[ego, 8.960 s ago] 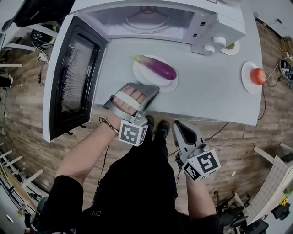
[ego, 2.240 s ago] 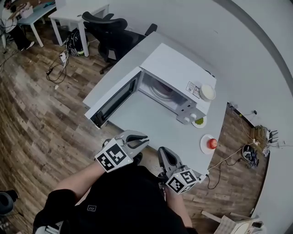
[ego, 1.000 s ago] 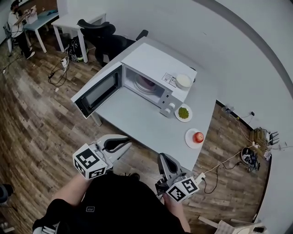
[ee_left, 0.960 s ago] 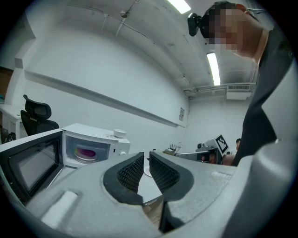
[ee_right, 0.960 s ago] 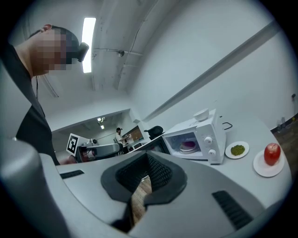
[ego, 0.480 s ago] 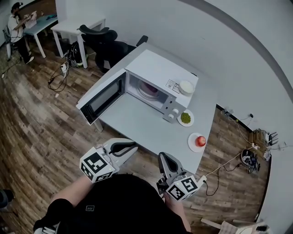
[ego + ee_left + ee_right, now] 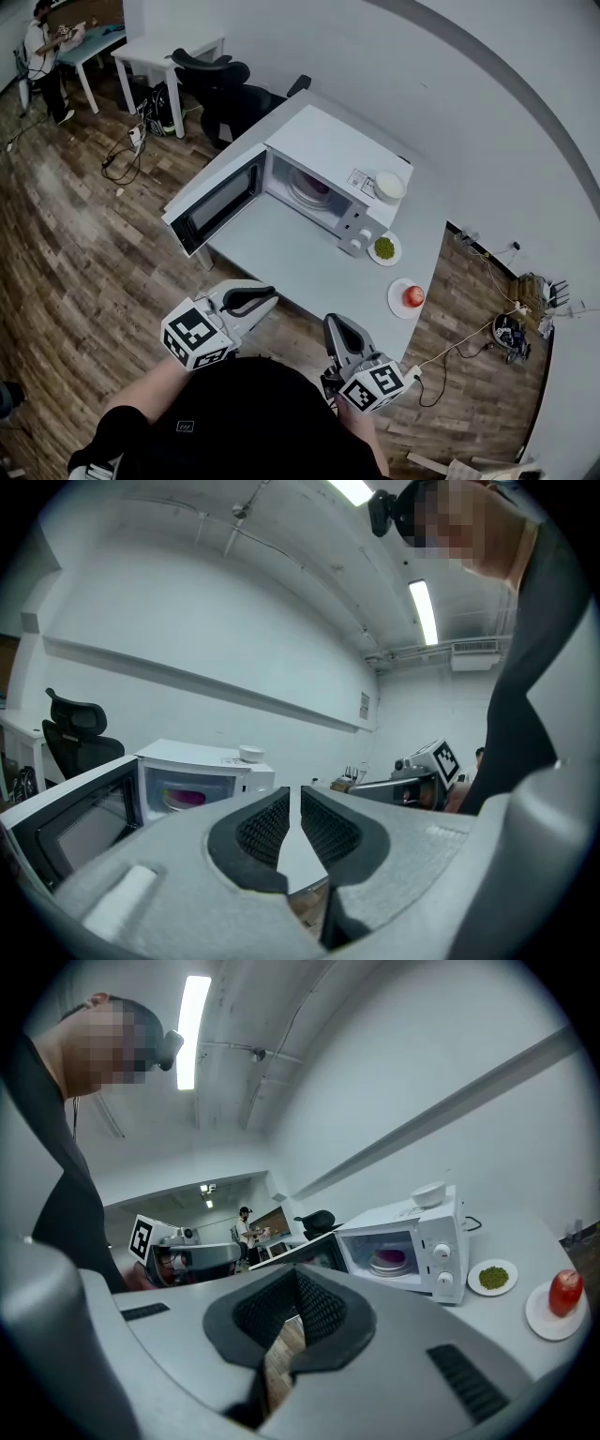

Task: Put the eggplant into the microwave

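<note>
The white microwave (image 7: 328, 155) stands on the grey table (image 7: 281, 253) with its door (image 7: 216, 202) swung wide open. Inside it the purple eggplant (image 7: 315, 186) lies on a white plate, and it also shows in the left gripper view as the eggplant (image 7: 187, 799) and in the right gripper view as the eggplant (image 7: 389, 1258). Both grippers hang off the table's near edge, well short of the microwave. My left gripper (image 7: 270, 298) (image 7: 295, 794) is empty, its pads a thin slit apart. My right gripper (image 7: 333, 323) (image 7: 298, 1277) is empty with its tips touching.
A white bowl (image 7: 389, 185) sits on top of the microwave. To its right on the table are a plate of green food (image 7: 383, 248) and a plate with a red fruit (image 7: 412, 296). A black office chair (image 7: 220, 75) stands behind the table, and a person (image 7: 42, 28) is at a far desk.
The eggplant, earlier on its plate on the table, now lies inside the microwave. I stand back from the table. Over the last second both empty grippers only drifted slightly.
</note>
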The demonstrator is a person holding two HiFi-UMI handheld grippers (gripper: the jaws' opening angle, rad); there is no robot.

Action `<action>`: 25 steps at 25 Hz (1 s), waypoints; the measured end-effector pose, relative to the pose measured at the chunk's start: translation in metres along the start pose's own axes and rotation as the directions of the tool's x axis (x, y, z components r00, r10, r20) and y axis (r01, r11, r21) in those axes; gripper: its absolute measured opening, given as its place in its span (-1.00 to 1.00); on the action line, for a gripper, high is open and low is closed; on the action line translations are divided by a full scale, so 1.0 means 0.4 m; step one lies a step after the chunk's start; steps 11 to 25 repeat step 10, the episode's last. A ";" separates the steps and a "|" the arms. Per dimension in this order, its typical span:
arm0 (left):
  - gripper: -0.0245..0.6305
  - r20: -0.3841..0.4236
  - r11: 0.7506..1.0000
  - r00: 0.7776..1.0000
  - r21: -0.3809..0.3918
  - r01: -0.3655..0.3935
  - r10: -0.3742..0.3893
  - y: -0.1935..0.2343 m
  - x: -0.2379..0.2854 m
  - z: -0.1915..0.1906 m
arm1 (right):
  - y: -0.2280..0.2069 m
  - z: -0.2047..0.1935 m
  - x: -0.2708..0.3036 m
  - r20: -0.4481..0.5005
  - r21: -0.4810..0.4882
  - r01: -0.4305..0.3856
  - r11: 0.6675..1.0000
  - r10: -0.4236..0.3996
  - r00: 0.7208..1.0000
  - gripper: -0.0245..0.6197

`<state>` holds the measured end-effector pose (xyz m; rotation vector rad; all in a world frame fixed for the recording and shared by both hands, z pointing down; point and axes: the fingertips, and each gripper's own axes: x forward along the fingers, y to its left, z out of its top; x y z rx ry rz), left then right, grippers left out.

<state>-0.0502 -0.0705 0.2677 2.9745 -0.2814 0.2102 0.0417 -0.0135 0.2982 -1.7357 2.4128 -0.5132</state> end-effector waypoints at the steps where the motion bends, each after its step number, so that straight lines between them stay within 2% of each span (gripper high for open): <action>1: -0.79 -0.002 1.000 1.000 -0.001 -0.001 0.001 0.001 -0.001 -0.001 | 0.000 0.000 0.001 0.000 0.001 0.000 1.000 0.000 1.000 -0.88; 25: -0.79 -0.004 1.000 1.000 -0.009 -0.006 0.006 0.008 0.002 -0.005 | -0.006 0.002 -0.001 -0.001 -0.009 0.001 1.000 -0.001 1.000 -0.89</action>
